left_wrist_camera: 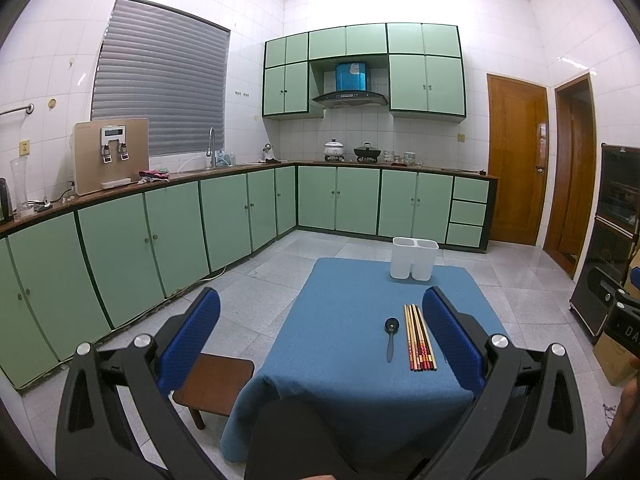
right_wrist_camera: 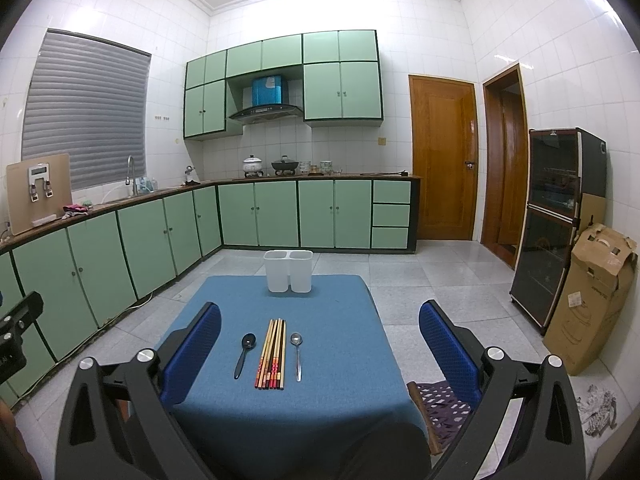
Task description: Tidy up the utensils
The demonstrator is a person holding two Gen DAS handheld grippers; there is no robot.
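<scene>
1. Blue cloth is covering the surface [right_wrist_camera: 320,400]; all utensils are lying flat on it near the front edge, none picked up yet
2. Black spoon [right_wrist_camera: 244,354], chopsticks [right_wrist_camera: 273,354] and metal spoon [right_wrist_camera: 297,354] are sitting in a row, just beside each other but apart, black one leftmost, metal one rightmost
3. Long axes are all running front to back, away from the person, bowls of both spoons pointing to the far side, handles toward the hand-held grippers
4. Right hand-held gripper [right_wrist_camera: 320,344] is hovering wide open, holding nothing; the row is lying straight ahead and below, between its blue pads [right_wrist_camera: 192,352]
5. Left hand-held gripper [left_wrist_camera: 320,332] is also spread wide and holding nothing; the black spoon [left_wrist_camera: 391,336] and chopsticks [left_wrist_camera: 419,336] are showing off to its right side, close by its right pad
6. Metal spoon is not showing in the left wrist view, likely hidden behind that pad
7. Judging: right one is sitting more squarely over the row, so it looks nearer for the metal spoon and chopsticks; left is nearer the black spoon
8. White holder [right_wrist_camera: 288,272] is standing upright at the far edge, well apart from the utensils, two compartments side by side
9. Both compartments are looking empty, though their bottoms are not visible from here
</scene>
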